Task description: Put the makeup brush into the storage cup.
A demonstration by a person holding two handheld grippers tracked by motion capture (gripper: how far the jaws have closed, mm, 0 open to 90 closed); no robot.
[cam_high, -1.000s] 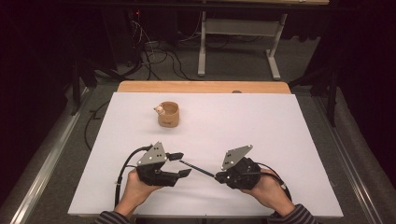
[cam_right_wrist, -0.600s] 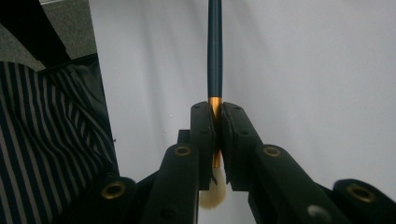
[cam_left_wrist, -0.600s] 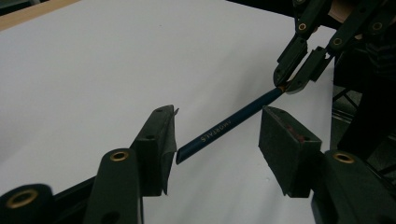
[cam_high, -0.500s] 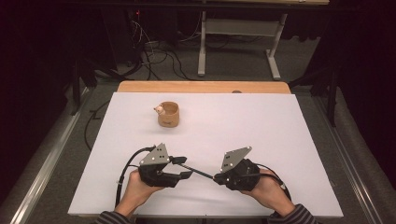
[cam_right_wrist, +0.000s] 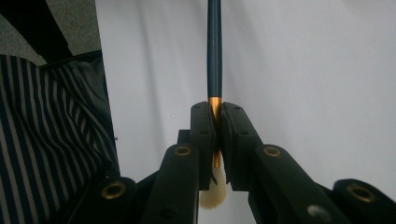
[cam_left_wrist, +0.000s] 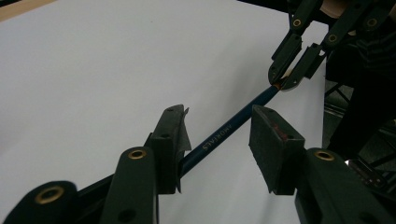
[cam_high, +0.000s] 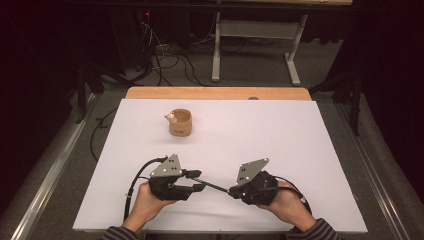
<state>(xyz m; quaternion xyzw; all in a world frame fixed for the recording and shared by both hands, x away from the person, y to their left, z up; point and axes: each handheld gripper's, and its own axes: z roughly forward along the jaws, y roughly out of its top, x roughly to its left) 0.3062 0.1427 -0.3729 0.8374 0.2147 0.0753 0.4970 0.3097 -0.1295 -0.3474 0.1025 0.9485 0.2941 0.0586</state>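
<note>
A brush [cam_high: 215,186] with a dark blue handle [cam_left_wrist: 233,123] and a gold ferrule spans the gap between my two grippers, near the front of the white table [cam_high: 300,150]. My right gripper [cam_high: 232,191] [cam_right_wrist: 215,121] is shut on the ferrule, with the pale bristles [cam_right_wrist: 212,196] poking out behind the jaws. The handle [cam_right_wrist: 214,56] points away from it. My left gripper [cam_high: 197,180] [cam_left_wrist: 219,135] is open. The handle runs between its jaws and rests against the left pad [cam_left_wrist: 170,140], with a gap to the right pad. The right gripper [cam_left_wrist: 289,77] appears farther off in the left gripper view.
A small wooden cup [cam_high: 181,122] with a little pale figure [cam_high: 170,118] at its rim stands at the back left of the table. A wooden strip [cam_high: 215,93] runs along the far edge. Cables and a desk frame [cam_high: 250,45] lie on the floor beyond.
Both hands have stayed almost in place. The left gripper has drifted slightly toward the near edge and the right gripper.
</note>
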